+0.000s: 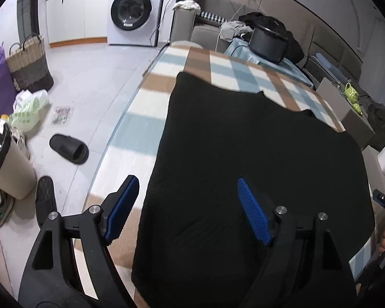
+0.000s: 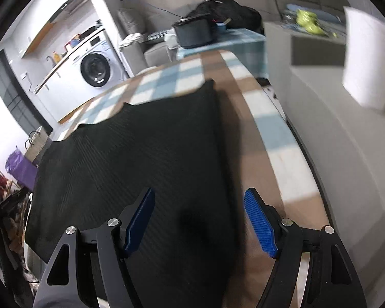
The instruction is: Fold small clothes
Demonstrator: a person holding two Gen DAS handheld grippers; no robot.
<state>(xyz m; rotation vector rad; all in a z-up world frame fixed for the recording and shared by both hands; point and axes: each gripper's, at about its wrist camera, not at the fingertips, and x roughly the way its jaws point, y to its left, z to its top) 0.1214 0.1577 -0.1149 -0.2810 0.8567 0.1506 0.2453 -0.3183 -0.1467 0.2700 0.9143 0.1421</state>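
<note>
Black garment [image 1: 256, 166] flat on checked table [image 1: 146, 97] — left claw [image 1: 190, 210], right claw [image 2: 200, 220] wide apart, empty; risk — grabbing a single layer, skewing the fold.

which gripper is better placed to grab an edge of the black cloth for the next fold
Either, slightly the left gripper: it is open and straddles the black cloth's left edge. The right gripper, also open, straddles the opposite edge.

One black garment [image 1: 256, 154], two slippers [image 1: 69, 148].

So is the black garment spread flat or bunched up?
Spread flat: the black garment lies smooth across the checked cloth, edges straight, no bunching.
</note>
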